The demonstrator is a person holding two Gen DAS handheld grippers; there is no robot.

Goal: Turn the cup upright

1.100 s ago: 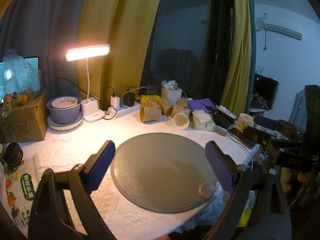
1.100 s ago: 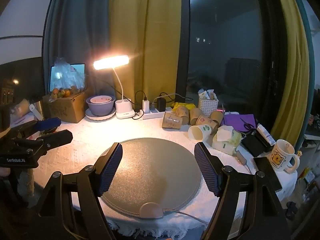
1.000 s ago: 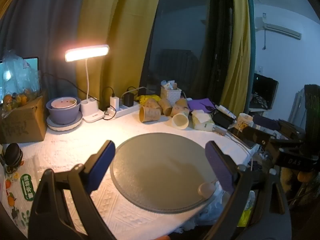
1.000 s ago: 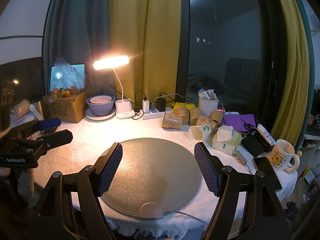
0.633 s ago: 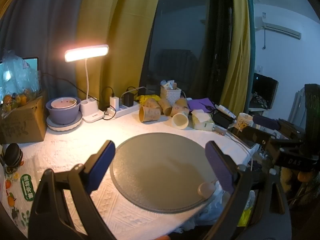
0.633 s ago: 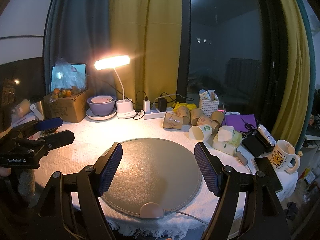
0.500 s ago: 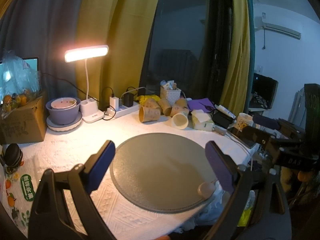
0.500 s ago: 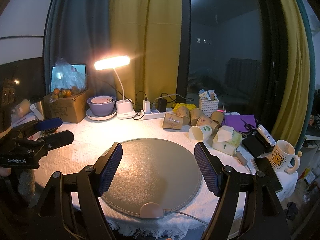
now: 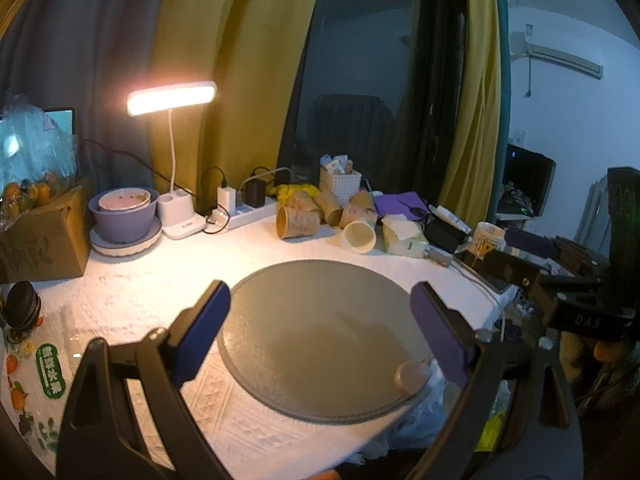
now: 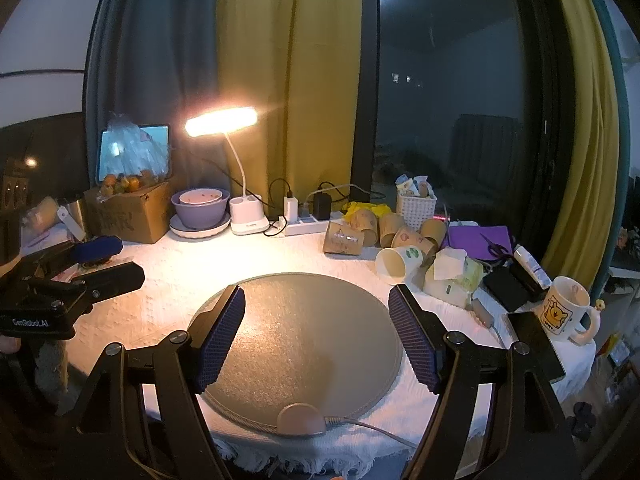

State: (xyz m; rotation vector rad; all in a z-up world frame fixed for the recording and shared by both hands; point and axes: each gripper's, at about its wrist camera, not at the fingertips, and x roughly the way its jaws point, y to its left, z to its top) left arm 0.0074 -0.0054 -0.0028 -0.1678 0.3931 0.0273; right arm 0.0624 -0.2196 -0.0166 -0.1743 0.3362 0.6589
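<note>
Where it shows, left claw (image 10: 108,262) reads "GenRobot.AI"; right claw (image 9: 520,258) "DAS".

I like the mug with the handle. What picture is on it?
The mug is white with a yellow cartoon bear, clearest in the right wrist view.

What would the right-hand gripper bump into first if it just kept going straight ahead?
Probably nothing soon: the right gripper, jaws open, points over the bare round grey mat. Beyond that lie the tipped paper cups, though depth is hard to judge.
</note>
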